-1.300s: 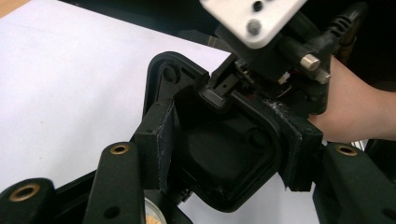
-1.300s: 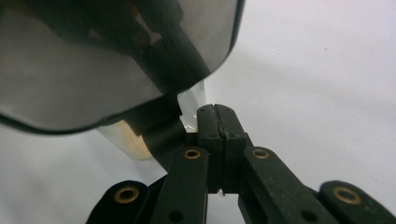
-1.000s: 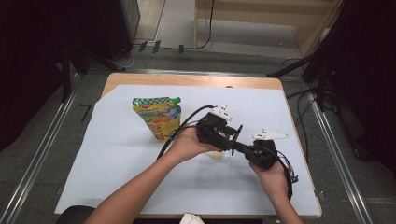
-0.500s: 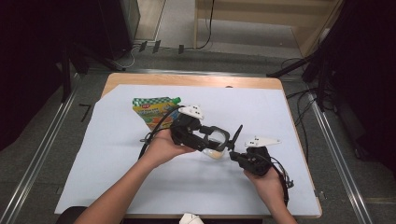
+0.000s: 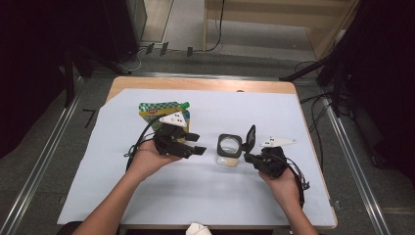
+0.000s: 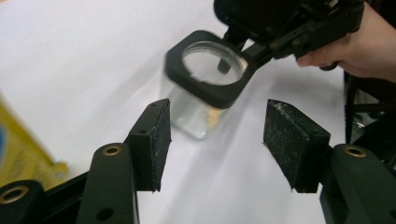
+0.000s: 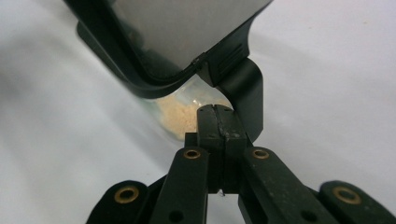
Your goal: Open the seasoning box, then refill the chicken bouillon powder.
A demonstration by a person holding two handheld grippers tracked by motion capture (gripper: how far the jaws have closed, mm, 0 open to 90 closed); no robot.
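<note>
A clear jar (image 5: 228,157) with a black collar stands on the white sheet covering the table (image 5: 205,84), a little pale crumbly stuff at its bottom and its black hinged lid (image 5: 250,139) flipped up. The right gripper (image 5: 248,157) sits just beside the jar at the lid's hinge side — its jaws pressed tight together, their tips against the jar's side below the hinge. The left gripper (image 5: 198,143) hovers to the jar's left, apart from it, jaws parted with nothing between them, having just narrowed slightly. Behind it lies a green-and-yellow pouch (image 5: 164,111).
</note>
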